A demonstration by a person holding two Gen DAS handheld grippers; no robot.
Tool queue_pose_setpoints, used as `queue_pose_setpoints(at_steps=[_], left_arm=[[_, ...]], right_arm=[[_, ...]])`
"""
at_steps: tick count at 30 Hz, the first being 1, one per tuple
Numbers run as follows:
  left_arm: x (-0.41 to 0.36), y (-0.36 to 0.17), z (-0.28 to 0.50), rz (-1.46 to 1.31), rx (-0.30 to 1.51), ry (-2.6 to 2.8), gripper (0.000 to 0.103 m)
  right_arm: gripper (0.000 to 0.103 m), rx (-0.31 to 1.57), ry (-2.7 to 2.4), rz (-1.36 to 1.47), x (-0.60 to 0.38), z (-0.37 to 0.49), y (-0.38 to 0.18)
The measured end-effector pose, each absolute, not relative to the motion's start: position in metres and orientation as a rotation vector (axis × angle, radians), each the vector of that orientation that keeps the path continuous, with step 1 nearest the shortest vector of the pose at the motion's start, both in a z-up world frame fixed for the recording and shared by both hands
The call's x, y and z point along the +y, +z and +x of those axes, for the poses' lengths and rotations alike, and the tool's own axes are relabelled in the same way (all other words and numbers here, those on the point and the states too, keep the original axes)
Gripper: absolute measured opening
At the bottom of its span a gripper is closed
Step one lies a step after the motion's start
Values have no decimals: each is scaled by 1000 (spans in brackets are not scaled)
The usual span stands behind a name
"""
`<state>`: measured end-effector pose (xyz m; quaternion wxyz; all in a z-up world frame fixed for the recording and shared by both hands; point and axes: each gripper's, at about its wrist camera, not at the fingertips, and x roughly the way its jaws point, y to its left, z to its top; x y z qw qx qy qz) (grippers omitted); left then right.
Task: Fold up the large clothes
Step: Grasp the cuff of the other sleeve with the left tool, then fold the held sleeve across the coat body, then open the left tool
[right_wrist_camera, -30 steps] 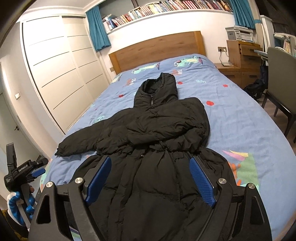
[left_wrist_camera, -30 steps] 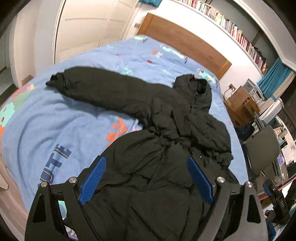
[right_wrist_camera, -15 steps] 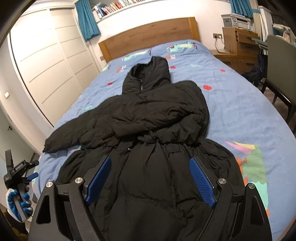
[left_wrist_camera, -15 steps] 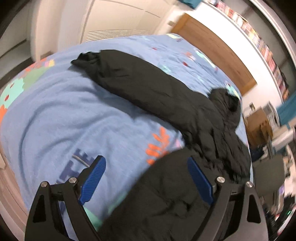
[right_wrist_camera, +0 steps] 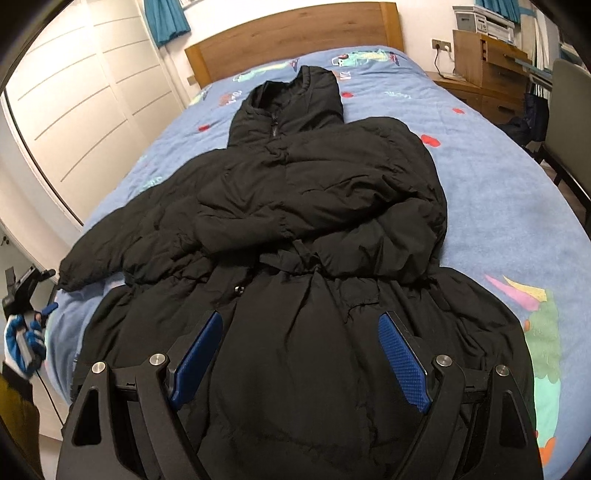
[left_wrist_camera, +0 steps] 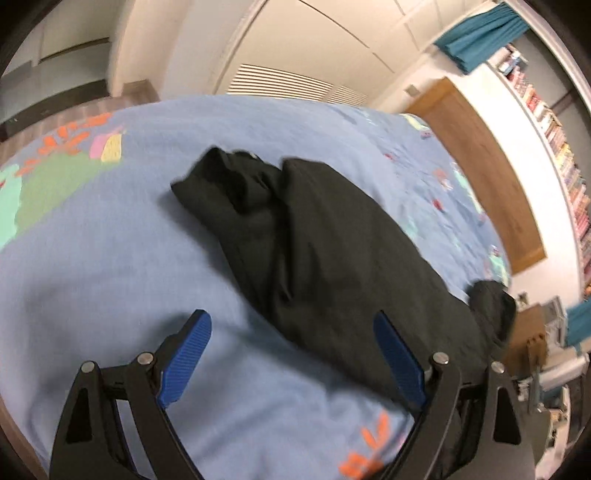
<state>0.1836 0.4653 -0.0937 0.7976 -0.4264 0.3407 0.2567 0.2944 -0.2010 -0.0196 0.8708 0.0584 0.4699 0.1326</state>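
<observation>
The left gripper (left_wrist_camera: 291,339) has swung toward the coat's (right_wrist_camera: 317,206) outstretched sleeve (left_wrist_camera: 295,236), both grippers' jaws wide, empty.

Black-framed tongs (right_wrist_camera: 295,354), ribbed blue pads (right_wrist_camera: 400,360), silver screws; blue-white glove (right_wrist_camera: 22,345)

A blue bedspread (right_wrist_camera: 498,206) with bright cartoon prints covers the bed, and a wooden headboard (right_wrist_camera: 295,33) stands at its far end. White wardrobe doors (right_wrist_camera: 85,96) line the left wall beside a teal curtain (right_wrist_camera: 166,18). On the right are a wooden dresser (right_wrist_camera: 484,70), a printer (right_wrist_camera: 484,20) on top and a grey chair (right_wrist_camera: 569,96).
</observation>
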Motion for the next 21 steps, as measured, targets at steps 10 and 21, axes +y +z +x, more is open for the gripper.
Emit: queue_pose_setpoints(at_steps=[10,21], left_arm=[[496,-120,210,-1031,709,565,88],[473,-98,236,-995,713,504,16]], right_arm=[[85,981,218,102,-212,306,-21],[85,951,214,120,-226,302,-11]])
